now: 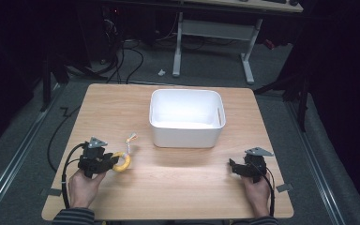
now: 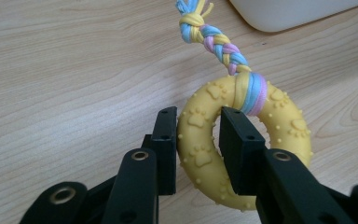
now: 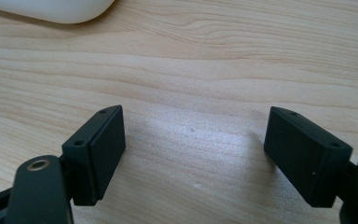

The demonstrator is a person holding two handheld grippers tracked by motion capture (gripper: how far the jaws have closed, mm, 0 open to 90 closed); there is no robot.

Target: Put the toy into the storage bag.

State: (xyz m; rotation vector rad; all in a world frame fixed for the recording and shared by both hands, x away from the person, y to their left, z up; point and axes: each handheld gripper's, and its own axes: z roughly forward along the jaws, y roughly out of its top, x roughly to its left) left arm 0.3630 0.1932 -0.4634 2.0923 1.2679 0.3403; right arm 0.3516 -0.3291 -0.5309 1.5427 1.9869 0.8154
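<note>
Your left hand-held gripper (image 2: pixel 198 140) clamps the yellow ring toy (image 2: pixel 242 144) on the table (image 1: pixel 178 187); right hand-held gripper (image 3: pixel 193 154) gapes idle; carrying to the white bin (image 1: pixel 186 136) remains.

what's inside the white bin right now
The white bin looks empty in the high view: bare white floor and walls. Its near wall hides the strip of floor just behind it. The yellow ring toy is outside, in the left claw.

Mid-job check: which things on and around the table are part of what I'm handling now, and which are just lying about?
In the job:
- yellow ring toy with braided rope, clamped by the left gripper
- white bin, likely where it goes
- right gripper, open over bare wood

Just lying about:
- small white scrap on the floor
- desk frame behind the table
</note>
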